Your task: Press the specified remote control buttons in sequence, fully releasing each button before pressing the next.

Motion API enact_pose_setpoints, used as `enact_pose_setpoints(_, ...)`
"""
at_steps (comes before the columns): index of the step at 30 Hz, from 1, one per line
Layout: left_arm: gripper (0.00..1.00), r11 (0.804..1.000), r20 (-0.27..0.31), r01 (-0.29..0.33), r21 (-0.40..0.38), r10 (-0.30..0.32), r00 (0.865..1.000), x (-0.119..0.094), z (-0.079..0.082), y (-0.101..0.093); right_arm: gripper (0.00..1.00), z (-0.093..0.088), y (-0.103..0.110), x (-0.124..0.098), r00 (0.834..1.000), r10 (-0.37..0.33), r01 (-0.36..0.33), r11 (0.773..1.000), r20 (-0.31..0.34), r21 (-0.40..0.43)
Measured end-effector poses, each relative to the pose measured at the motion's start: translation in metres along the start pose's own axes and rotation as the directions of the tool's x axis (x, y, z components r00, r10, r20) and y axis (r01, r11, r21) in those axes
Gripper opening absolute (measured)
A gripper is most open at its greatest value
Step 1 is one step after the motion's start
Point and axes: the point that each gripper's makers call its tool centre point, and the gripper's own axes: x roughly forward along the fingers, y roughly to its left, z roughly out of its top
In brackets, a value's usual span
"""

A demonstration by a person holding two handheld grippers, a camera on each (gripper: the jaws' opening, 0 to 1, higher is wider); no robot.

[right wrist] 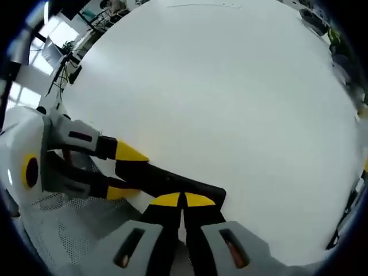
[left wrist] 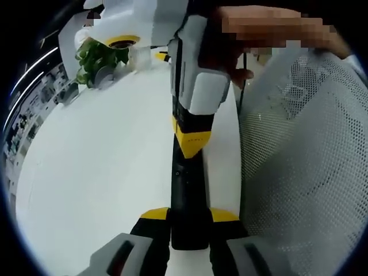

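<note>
My left gripper (left wrist: 190,221), low centre, clamps the slim black remote control (left wrist: 187,190); my right gripper (right wrist: 183,201), jaws together, presses its tips on it. A tip sliding sideways could hit a neighbouring button. Bare white worktop (left wrist: 98,172); green leafy plant (left wrist: 98,57) upper left; white mesh chair back (left wrist: 310,155) right.
</note>
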Motion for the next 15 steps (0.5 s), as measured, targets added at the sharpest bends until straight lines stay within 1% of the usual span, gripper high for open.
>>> enact_pose_setpoints(3,0.24,1.0,0.009,0.001,-0.002,-0.001,1.0,0.001,0.0,0.0,0.0,0.001,0.001,0.0,1.0,0.007,-0.006,1.0,-0.02,0.014)
enact_pose_setpoints(4,0.24,1.0,0.019,0.007,0.007,-0.007,1.0,0.001,0.0,-0.001,0.0,0.001,0.001,0.0,1.0,0.004,-0.004,1.0,-0.022,0.015)
enact_pose_setpoints(7,0.24,1.0,0.026,0.016,0.013,-0.016,1.0,0.002,0.002,-0.005,0.0,0.007,0.003,-0.003,1.0,-0.004,0.005,1.0,-0.027,0.014)
enact_pose_setpoints(11,0.24,1.0,0.024,0.018,0.011,-0.019,1.0,0.002,0.003,-0.005,0.0,0.012,0.013,-0.006,0.998,0.043,-0.04,0.998,-0.048,0.049)
enact_pose_setpoints(12,0.24,1.0,0.023,0.019,0.01,-0.019,1.0,0.002,0.003,-0.005,0.0,0.012,0.015,-0.005,0.997,0.052,-0.049,0.997,-0.064,0.054)
enact_pose_setpoints(15,0.24,1.0,0.021,0.021,0.013,-0.021,1.0,0.002,0.003,-0.005,0.0,0.012,0.018,-0.001,0.994,0.054,-0.05,0.997,-0.092,0.053)
